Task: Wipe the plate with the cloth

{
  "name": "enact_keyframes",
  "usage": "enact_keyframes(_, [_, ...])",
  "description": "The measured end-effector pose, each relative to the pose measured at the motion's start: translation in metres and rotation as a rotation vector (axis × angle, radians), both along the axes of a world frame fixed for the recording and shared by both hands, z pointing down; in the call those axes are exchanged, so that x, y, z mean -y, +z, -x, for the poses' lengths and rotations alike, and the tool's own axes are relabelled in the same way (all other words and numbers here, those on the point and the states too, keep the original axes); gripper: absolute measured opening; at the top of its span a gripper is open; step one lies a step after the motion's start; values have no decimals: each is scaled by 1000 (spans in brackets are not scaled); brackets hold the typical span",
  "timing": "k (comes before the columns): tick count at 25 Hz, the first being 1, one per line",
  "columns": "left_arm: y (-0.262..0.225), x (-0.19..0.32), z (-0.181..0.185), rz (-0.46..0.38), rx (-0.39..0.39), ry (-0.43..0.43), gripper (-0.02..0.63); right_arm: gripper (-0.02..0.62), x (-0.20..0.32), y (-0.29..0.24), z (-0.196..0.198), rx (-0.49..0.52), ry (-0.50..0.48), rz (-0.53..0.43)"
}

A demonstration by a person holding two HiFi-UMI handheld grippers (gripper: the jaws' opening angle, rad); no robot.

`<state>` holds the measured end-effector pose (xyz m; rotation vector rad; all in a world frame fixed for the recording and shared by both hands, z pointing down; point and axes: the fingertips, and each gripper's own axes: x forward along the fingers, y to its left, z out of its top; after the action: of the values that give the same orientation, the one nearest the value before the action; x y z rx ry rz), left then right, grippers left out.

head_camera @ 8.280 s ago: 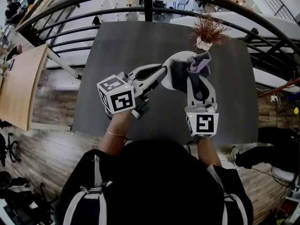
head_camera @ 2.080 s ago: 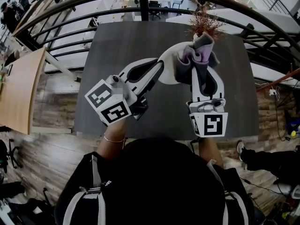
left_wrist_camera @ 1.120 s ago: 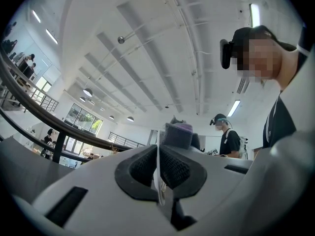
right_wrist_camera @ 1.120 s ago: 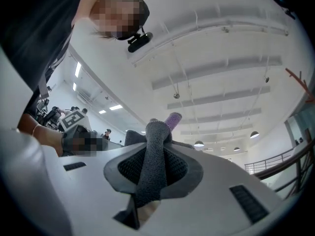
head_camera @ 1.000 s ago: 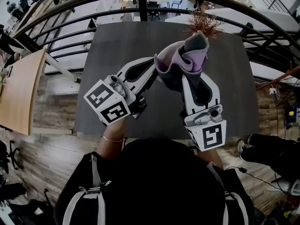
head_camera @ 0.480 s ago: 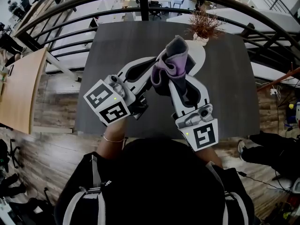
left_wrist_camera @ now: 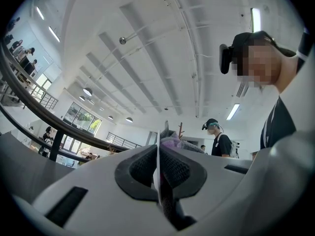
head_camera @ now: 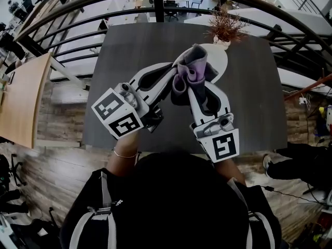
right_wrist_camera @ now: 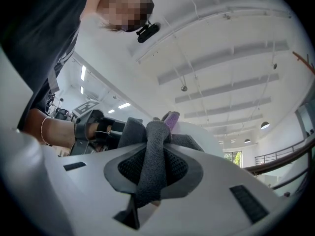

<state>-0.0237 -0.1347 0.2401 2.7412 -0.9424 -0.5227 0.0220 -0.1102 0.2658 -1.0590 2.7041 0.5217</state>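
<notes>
The left gripper [left_wrist_camera: 158, 175] is clamping its two jaws on the thin rim of the one white plate [head_camera: 218, 61], which is showing edge-on between the pads. The right gripper [right_wrist_camera: 150, 171] is pinching the one cloth [head_camera: 189, 72], grey with a purple side, and its two jaws are closing tight on a twisted fold. The cloth is bunching against the plate's face. In the head view it is covering both grippers' tips and the plate's left part. The plate is being held up, tilted, over the one dark table [head_camera: 129, 51]. One dried plant [head_camera: 225, 29] is standing at the table's far edge, just behind the plate's upper rim. A black railing [head_camera: 157, 7] is curving beyond the table. One other person [left_wrist_camera: 219, 139] is standing far off in the left gripper view.
</notes>
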Motion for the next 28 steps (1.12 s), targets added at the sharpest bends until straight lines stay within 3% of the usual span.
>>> enact_keyframes(28, [6, 4, 4, 1, 7, -14, 17, 63, 38, 5, -50, 0, 194, 15])
